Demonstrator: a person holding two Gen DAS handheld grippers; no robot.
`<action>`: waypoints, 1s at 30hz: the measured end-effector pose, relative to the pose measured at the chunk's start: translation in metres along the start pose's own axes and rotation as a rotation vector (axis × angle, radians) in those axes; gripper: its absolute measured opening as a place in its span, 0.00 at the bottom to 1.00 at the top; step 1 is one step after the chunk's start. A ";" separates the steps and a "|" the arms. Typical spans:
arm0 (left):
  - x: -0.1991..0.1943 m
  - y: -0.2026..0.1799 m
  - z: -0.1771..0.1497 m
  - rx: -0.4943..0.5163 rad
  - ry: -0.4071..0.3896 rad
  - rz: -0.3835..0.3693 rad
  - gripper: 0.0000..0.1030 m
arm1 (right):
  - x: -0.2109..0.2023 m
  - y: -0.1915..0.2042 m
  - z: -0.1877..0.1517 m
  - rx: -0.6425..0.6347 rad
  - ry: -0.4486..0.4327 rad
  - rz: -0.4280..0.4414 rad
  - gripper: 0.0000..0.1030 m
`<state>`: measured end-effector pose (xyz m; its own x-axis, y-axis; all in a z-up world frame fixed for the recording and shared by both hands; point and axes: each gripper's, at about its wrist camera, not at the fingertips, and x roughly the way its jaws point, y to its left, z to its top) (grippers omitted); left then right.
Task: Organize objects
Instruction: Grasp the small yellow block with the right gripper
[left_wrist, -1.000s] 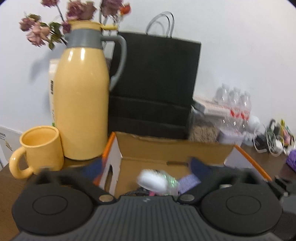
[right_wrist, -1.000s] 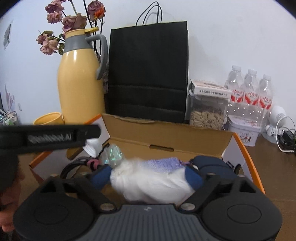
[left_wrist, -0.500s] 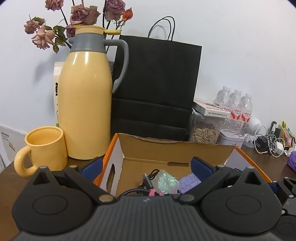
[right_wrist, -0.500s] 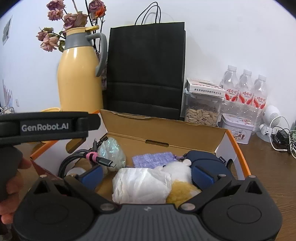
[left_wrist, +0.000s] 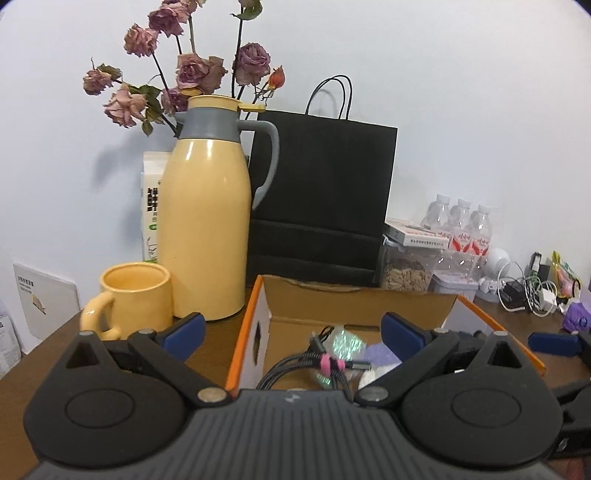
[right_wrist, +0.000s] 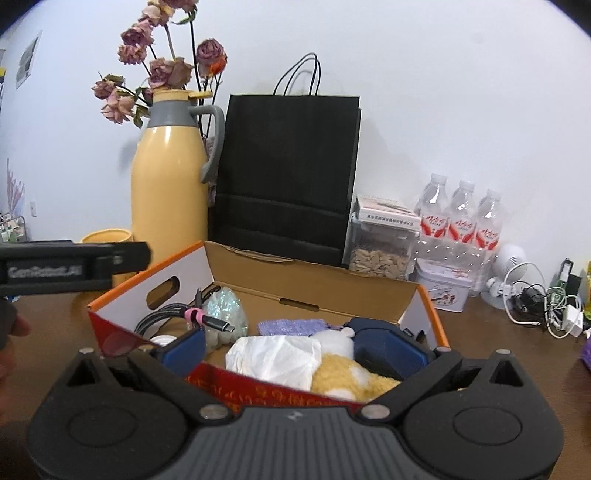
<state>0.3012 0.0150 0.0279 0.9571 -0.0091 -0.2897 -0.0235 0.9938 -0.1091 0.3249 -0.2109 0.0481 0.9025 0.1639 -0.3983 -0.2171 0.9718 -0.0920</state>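
Observation:
An open cardboard box (right_wrist: 314, 280) with orange edges stands on the brown table; it also shows in the left wrist view (left_wrist: 354, 299). Inside lie a coiled black cable (right_wrist: 173, 314) with a pink tie, a glittery bag (right_wrist: 225, 314), a purple cloth (right_wrist: 291, 326), a white crumpled tissue (right_wrist: 277, 354), a white-and-yellow plush toy (right_wrist: 343, 373) and a dark blue case (right_wrist: 384, 343). My right gripper (right_wrist: 291, 350) is open and empty above the box's near edge. My left gripper (left_wrist: 291, 330) is open and empty at the box's left side.
A yellow thermos (left_wrist: 207, 229) and yellow mug (left_wrist: 133, 295) stand left of the box. A black paper bag (left_wrist: 321, 199) stands behind it. A jar of seeds (right_wrist: 380, 251), a tin, water bottles (right_wrist: 458, 221) and tangled chargers (right_wrist: 546, 302) sit at the right.
My right gripper let go of the white tissue into the box and drew back and up, open. My left gripper also rose and pulled back.

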 end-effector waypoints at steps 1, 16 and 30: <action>-0.005 0.001 -0.003 0.003 0.004 0.000 1.00 | -0.005 0.000 -0.001 0.001 -0.004 0.000 1.00; -0.079 0.017 -0.042 0.060 0.086 -0.010 1.00 | -0.079 0.007 -0.048 0.030 -0.036 0.007 1.00; -0.119 0.043 -0.068 0.060 0.205 0.013 1.00 | -0.117 0.045 -0.099 -0.026 0.137 0.192 0.98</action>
<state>0.1669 0.0508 -0.0074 0.8777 -0.0129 -0.4791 -0.0120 0.9987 -0.0489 0.1731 -0.2035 -0.0001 0.7849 0.3195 -0.5310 -0.3913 0.9199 -0.0248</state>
